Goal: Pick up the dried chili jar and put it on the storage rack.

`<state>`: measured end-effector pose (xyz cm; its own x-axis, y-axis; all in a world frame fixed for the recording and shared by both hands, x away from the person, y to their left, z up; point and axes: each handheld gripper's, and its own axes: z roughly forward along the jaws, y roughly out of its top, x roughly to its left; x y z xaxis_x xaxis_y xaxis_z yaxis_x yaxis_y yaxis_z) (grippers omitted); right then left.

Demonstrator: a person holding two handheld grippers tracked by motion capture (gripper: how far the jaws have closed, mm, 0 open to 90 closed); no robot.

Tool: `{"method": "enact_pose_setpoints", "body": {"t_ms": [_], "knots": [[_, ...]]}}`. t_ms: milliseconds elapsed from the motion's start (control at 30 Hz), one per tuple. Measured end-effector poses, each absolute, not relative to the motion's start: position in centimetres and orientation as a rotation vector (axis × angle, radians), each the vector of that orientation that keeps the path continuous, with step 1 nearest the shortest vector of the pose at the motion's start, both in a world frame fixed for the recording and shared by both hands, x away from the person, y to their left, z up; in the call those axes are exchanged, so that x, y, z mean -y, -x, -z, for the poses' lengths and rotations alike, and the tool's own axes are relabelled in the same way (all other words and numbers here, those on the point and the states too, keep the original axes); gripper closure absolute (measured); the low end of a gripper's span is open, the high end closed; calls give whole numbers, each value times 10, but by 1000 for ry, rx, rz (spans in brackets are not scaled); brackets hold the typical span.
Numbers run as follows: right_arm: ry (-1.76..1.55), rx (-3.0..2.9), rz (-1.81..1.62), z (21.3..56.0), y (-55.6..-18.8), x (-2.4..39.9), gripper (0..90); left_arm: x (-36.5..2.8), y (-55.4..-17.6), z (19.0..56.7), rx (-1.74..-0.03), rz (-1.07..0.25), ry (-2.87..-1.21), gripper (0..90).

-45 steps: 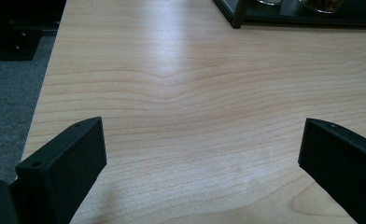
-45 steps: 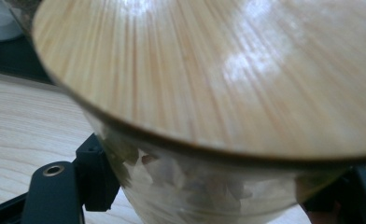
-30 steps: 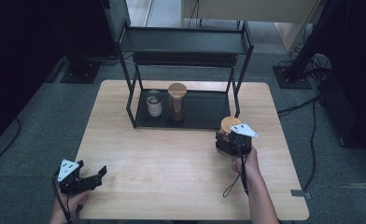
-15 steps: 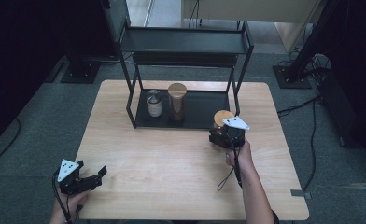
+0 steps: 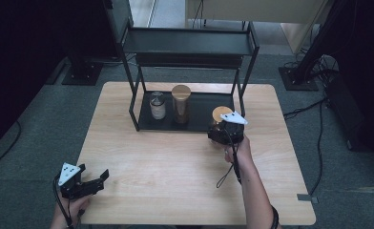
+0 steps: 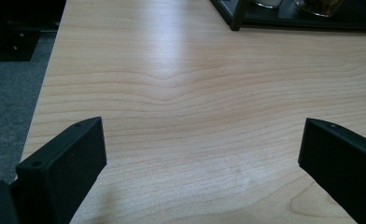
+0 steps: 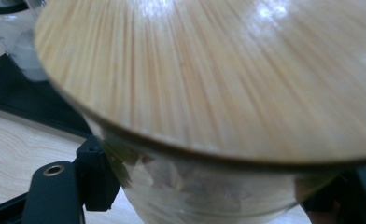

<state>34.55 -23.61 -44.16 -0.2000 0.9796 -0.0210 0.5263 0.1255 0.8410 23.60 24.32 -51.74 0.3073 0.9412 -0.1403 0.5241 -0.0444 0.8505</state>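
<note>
Carried toward the rack [image 5: 142,102] since the earlier frame, the jar [image 7: 209,93] with the wooden lid stays clamped in the right gripper [image 5: 222,129], just beside the shelf's front right corner. Near the table's [image 5: 175,162] front left corner, the left gripper [image 5: 97,179] rests with jaws spread wide, nothing between them.

Three lidded jars [image 5: 181,104], one black rack [image 5: 187,45], one wooden table [image 5: 175,157], two tongs [image 5: 222,130]
</note>
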Motion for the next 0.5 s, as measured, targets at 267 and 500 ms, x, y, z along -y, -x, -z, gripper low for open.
{"method": "enact_pose_setpoints", "body": {"t_ms": [267, 500], "knots": [[-1456, -1796, -971, 435, -358, 230, 246, -244, -236, 517, -1337, -597, -1697, 11], [-1461, -1789, -964, 431, -370, 228, 247, -243, -236, 517, -1341, -597, -1691, 11]]}}
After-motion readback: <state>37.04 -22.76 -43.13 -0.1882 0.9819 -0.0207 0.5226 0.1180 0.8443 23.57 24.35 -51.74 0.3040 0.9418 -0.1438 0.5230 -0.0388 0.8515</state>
